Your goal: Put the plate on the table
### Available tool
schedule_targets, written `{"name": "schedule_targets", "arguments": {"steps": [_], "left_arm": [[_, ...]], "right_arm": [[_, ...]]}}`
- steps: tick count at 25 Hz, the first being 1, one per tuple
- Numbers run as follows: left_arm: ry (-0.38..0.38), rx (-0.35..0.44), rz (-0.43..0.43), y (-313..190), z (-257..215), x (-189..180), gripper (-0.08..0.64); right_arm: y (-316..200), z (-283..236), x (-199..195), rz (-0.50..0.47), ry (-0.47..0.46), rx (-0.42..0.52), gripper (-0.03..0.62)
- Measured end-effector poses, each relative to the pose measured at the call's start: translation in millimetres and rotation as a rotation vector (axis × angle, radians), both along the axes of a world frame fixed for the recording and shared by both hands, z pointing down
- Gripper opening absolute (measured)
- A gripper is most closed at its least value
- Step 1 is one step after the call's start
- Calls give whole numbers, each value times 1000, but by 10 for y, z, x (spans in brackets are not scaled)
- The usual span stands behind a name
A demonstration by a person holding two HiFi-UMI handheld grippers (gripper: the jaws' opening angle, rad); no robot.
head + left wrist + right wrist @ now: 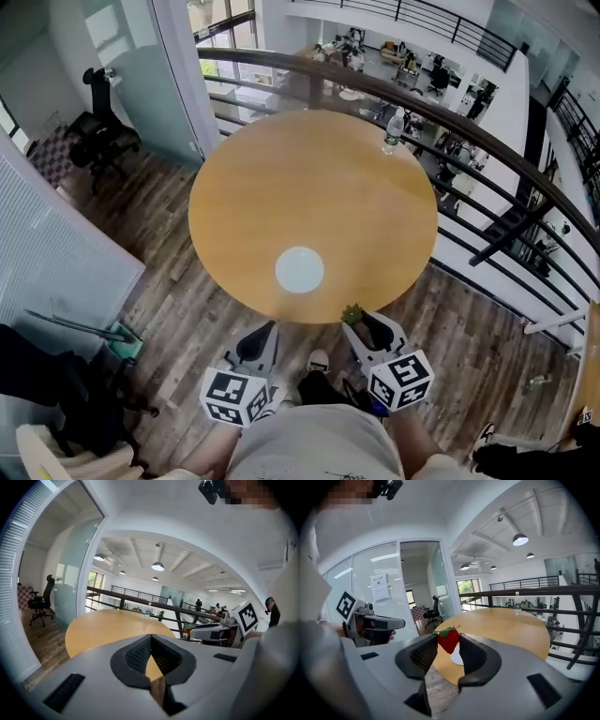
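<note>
A small white plate [299,269] lies on the round wooden table [309,169], close to its near edge; the right gripper view shows the plate [456,657] just beyond the jaws. My right gripper [356,323] is at the table's near edge, shut on a red strawberry [448,639] whose green leaves [352,312] stick out at the tip. My left gripper [266,330] hangs beside it, a little short of the table edge. Its jaws meet at the tips with nothing between them [151,639].
A clear water bottle [393,131] stands at the table's far edge. A dark railing [487,155] curves behind the table, with a drop to a lower floor beyond. A black office chair [98,131] stands at the left by glass partitions. Wood flooring surrounds the table.
</note>
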State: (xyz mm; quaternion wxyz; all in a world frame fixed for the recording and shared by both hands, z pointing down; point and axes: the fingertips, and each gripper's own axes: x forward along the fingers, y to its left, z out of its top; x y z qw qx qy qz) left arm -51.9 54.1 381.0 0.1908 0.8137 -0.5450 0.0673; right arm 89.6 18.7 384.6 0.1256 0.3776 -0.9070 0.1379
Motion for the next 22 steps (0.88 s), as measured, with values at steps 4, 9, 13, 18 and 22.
{"name": "schedule_targets", "arguments": {"steps": [4,9,13,18,22], "left_arm": [[2,-11,-26,-280,12,21,23],[-6,-9,-61,-577,-14,93,23],[0,-9,-75,-749,-13,143,23],[-2,-15,-75,-845,-32,112,23],[-11,-20,-71,-903,6,40,23]], "right_arm": [[-312,1,35,-19,-3,-7,155],[-636,-14,86,-57,-4,-7,155],[-803,2,69,-86,5,-11,155],[-903,-23,5,-96,6,-15,155],[-940,0,-59,-88,11,-18,155]]}}
